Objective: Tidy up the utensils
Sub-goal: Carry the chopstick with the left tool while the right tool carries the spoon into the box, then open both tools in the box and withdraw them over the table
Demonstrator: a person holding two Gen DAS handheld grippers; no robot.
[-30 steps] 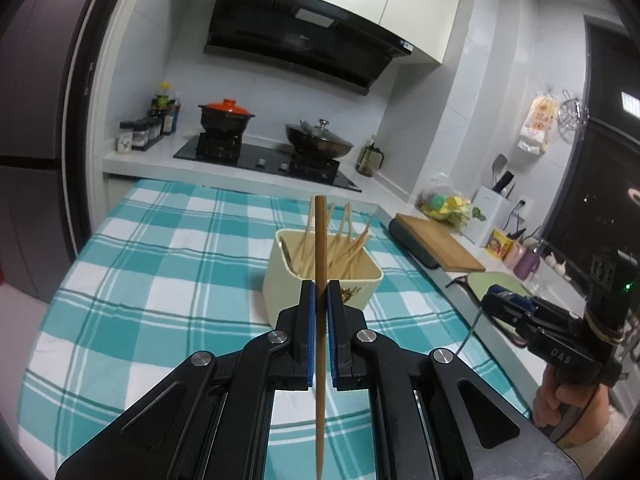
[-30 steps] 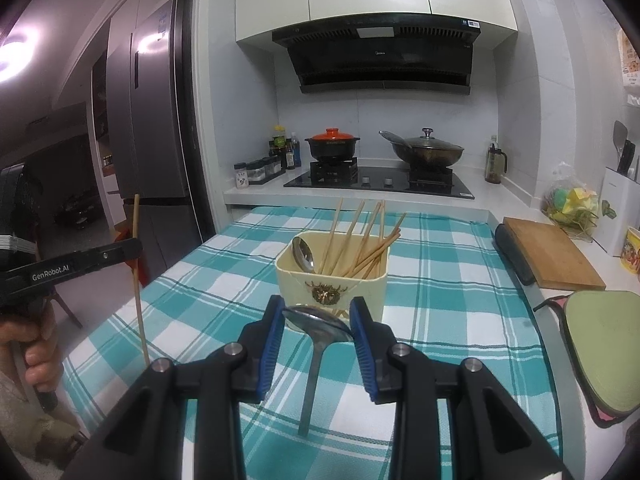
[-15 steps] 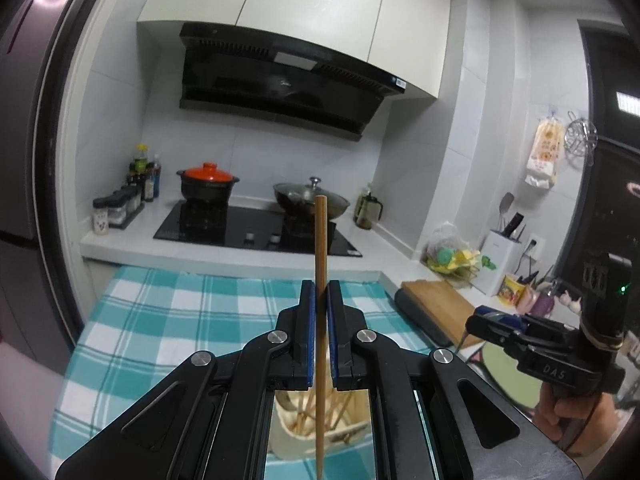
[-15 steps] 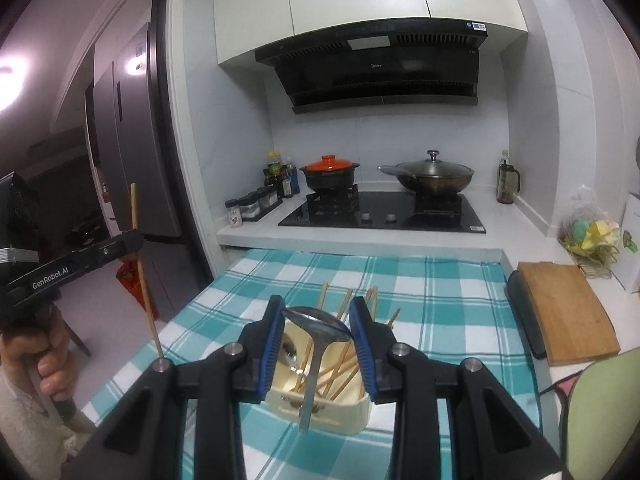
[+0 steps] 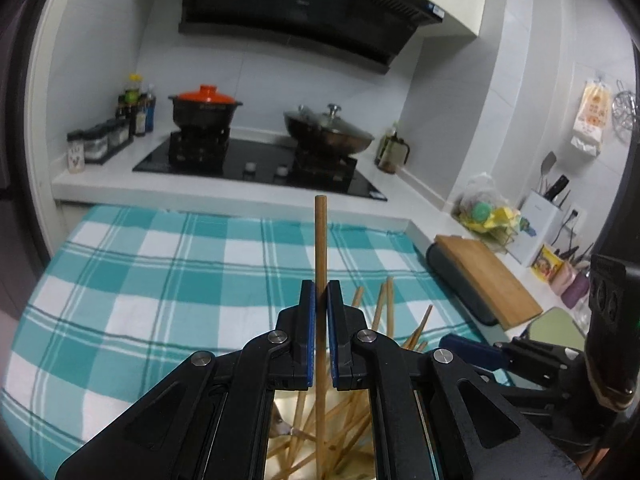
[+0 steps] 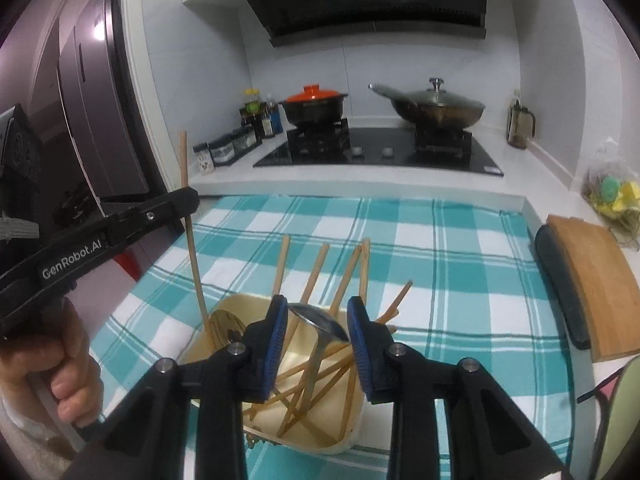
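My left gripper is clamped on an upright wooden chopstick, its lower end inside the cream utensil holder. My right gripper is closing, its blue pads flanking a steel spoon over that holder, contact unclear. Beyond lies checked tablecloth, then the stove.

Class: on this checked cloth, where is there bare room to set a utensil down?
Free: cloth between holder and counter edge, and left of holder. Crowded: holder, full of chopsticks, both grippers above it.
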